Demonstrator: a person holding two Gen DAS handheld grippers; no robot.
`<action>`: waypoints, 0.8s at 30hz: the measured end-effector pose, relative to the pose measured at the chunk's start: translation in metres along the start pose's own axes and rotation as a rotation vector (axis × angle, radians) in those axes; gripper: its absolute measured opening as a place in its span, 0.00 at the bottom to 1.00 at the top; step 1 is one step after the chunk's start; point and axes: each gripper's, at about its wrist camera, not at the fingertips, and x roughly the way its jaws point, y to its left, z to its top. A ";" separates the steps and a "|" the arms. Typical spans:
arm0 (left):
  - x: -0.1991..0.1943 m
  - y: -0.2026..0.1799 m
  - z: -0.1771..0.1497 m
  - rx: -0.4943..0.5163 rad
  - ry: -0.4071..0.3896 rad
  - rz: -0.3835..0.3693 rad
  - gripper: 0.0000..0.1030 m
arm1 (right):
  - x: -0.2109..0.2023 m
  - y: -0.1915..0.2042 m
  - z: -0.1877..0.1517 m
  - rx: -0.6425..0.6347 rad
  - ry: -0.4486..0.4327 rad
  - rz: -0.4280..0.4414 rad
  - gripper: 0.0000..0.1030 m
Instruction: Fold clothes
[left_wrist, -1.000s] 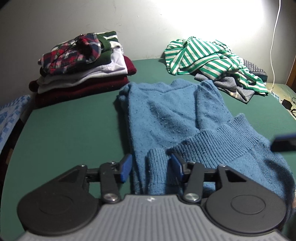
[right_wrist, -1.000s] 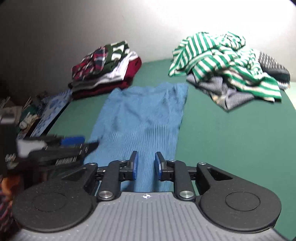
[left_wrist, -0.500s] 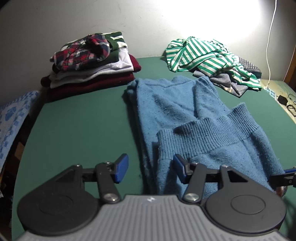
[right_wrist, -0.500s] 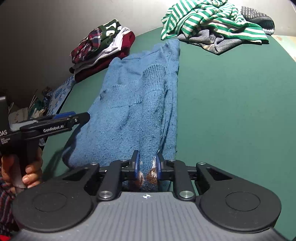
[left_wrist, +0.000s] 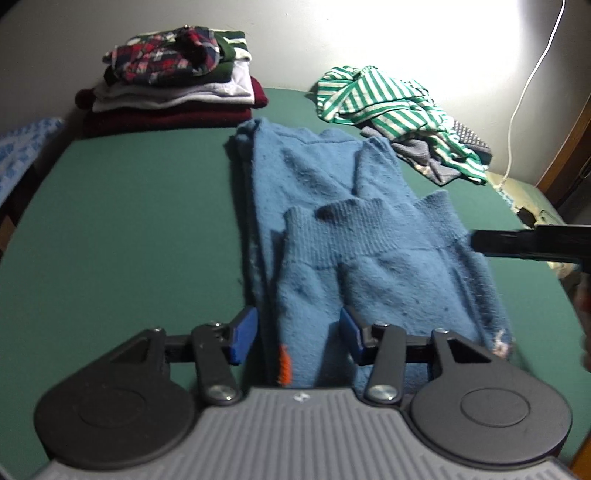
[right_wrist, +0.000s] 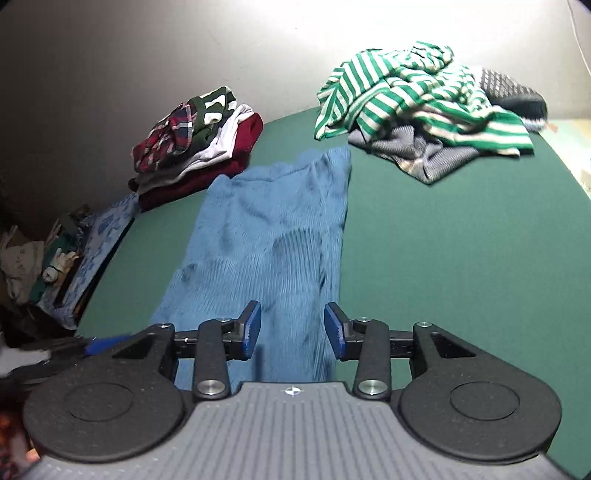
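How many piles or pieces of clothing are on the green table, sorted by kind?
Folded stack: 1
Unfolded heap, with the green-striped top: 1
Blue sweater laid out flat: 1
Total: 3 groups. How many garments each pile holds cannot be told.

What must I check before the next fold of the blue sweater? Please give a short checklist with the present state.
1. Left gripper open: ok.
2. Right gripper open: ok.
3. Sweater released by both grippers: ok, the cloth lies between the open fingers, unclamped.
4. Hem folded up over the body: ok.
5. Sweater flat, no wrinkles: not ok, creases show.
6. Folded stack and striped pile apart from the sweater: cannot tell, their edges lie close.
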 end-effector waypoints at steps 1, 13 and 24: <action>0.001 0.000 -0.001 -0.006 0.007 -0.011 0.39 | 0.008 0.000 0.004 -0.009 0.003 -0.009 0.39; -0.012 0.005 -0.019 -0.039 -0.006 0.034 0.10 | 0.030 0.002 0.002 -0.024 0.043 0.029 0.17; -0.031 -0.009 0.034 0.074 -0.151 0.090 0.12 | 0.004 0.021 0.019 -0.156 -0.064 0.020 0.20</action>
